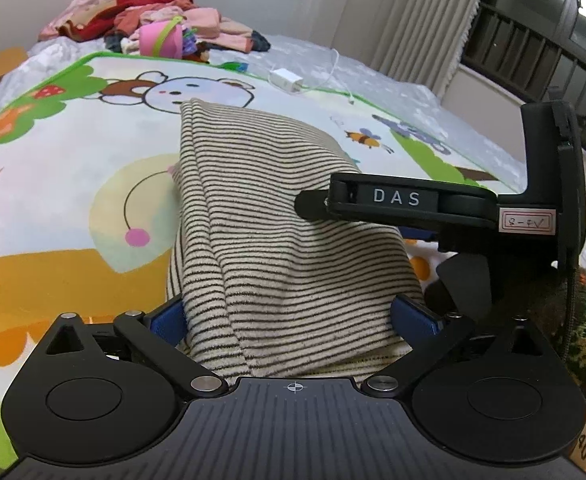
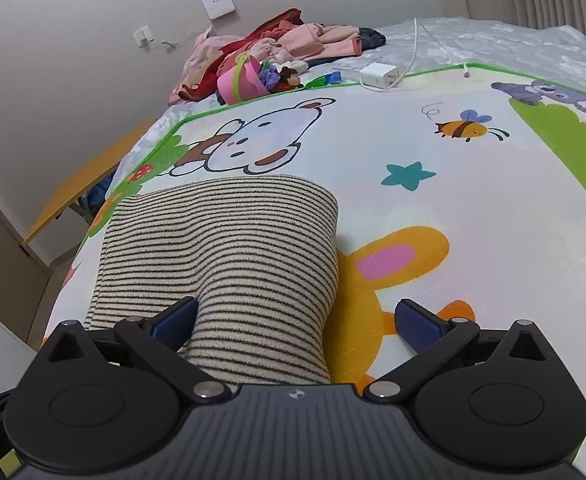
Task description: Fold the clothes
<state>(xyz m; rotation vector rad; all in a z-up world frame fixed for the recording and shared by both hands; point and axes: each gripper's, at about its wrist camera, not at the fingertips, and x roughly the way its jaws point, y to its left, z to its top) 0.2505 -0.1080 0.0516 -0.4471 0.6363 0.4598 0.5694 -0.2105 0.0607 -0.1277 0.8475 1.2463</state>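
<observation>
Striped knit garment (image 1: 277, 240) — folded, lying on cartoon play mat (image 1: 53, 184) over the bed. Left gripper (image 1: 293, 316) and right gripper (image 2: 293, 320) — jaws spread wide, straddling its near edge, apparently poised for the next fold.

Cream, dark-striped garment (image 1: 277, 240) — folded, bunched — lies on the cartoon mat (image 1: 53, 208).
</observation>
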